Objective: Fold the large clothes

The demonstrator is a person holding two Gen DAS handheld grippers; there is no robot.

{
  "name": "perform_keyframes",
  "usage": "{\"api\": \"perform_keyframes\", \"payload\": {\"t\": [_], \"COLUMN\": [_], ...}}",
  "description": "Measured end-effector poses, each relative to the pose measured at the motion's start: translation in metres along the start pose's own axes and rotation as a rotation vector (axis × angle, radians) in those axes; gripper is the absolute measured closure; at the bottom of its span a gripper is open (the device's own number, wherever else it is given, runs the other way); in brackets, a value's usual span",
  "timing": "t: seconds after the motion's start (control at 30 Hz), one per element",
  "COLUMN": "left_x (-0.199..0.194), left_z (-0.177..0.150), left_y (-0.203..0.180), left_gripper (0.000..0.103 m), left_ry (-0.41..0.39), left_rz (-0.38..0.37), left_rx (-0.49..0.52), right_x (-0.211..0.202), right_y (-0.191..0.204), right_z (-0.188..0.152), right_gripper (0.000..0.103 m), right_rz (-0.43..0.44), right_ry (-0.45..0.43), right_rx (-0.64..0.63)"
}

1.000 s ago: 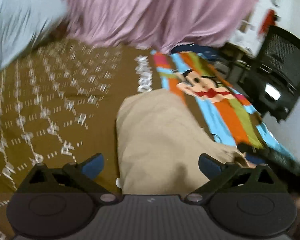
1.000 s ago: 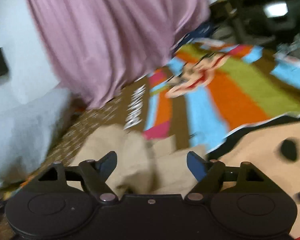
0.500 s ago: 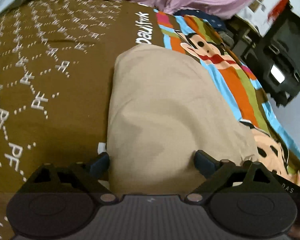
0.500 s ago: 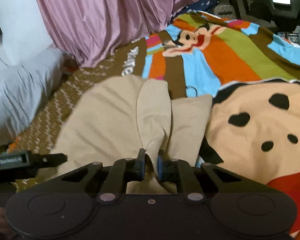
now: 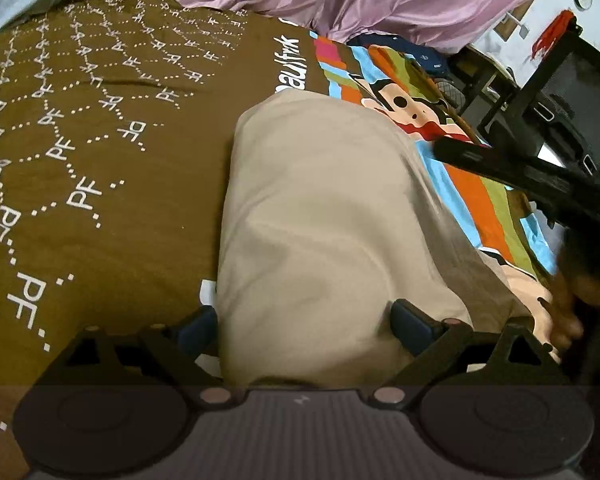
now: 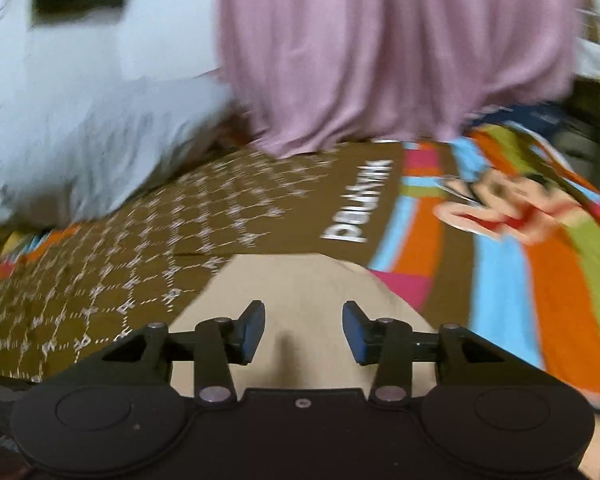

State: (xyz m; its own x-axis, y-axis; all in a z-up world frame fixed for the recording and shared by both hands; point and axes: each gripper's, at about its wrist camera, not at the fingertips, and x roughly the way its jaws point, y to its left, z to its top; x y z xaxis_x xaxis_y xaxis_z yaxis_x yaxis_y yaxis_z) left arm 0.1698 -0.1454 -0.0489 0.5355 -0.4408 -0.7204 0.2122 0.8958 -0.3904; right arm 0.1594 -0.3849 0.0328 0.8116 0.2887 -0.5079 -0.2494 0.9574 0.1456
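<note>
A folded tan garment (image 5: 324, 232) lies on a bed, across the seam where the brown patterned spread (image 5: 100, 152) meets the striped cartoon print (image 5: 472, 196). The left claw (image 5: 304, 326) hangs low over the garment's near end with its jaws wide apart: the left blue pad sits at the cloth's left edge, the right pad rests over the fabric, and nothing is pinched between them. The right claw (image 6: 304, 330) hovers above the same garment (image 6: 296, 280) in a blurred view; its jaws have just been opening after a closing and now stand partly apart, with bare cloth showing below the gap and nothing gripped. In the left view the right claw's dark body (image 5: 532, 184) crosses above the garment's right side. A pink curtain (image 6: 396, 48) hangs behind the bed, and a pale pillow (image 6: 96, 148) lies at its far left.
</note>
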Motion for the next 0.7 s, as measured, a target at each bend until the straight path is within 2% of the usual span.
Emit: {"api": "perform_keyframes", "payload": {"t": [0.1, 0.17, 0.27, 0.4, 0.47, 0.57, 0.63, 0.7], "left_x": [0.001, 0.002, 0.005, 0.01, 0.011, 0.005, -0.005, -0.013], "left_z": [-0.001, -0.002, -0.002, -0.002, -0.002, -0.001, 0.0, 0.001], "left_y": [0.002, 0.002, 0.004, 0.004, 0.005, 0.013, 0.016, 0.015], "left_gripper": [0.007, 0.007, 0.007, 0.004, 0.003, 0.004, 0.005, 0.005], "left_ry": [-0.004, -0.007, -0.003, 0.004, 0.012, 0.025, 0.013, -0.005], "left_rz": [-0.007, -0.004, -0.006, -0.001, -0.001, -0.038, -0.066, -0.072], "left_rx": [-0.015, -0.021, -0.017, 0.003, -0.004, -0.05, -0.08, -0.069], "right_x": [0.041, 0.065, 0.086, 0.095, 0.096, 0.084, 0.059, 0.027], "right_y": [0.01, 0.017, 0.015, 0.0, 0.001, 0.004, 0.003, 0.006], "right_z": [0.009, 0.005, -0.006, -0.022, -0.024, -0.023, -0.022, -0.025], "right_gripper": [0.058, 0.058, 0.057, 0.057, 0.056, 0.056, 0.054, 0.052], "right_rz": [0.062, 0.04, 0.032, 0.06, 0.05, 0.028, 0.009, -0.025], "right_ry": [0.051, 0.108, 0.169, 0.18, 0.183, 0.153, 0.113, 0.08], "right_rx": [-0.056, -0.083, -0.026, 0.057, 0.055, 0.058, 0.085, 0.084]}}
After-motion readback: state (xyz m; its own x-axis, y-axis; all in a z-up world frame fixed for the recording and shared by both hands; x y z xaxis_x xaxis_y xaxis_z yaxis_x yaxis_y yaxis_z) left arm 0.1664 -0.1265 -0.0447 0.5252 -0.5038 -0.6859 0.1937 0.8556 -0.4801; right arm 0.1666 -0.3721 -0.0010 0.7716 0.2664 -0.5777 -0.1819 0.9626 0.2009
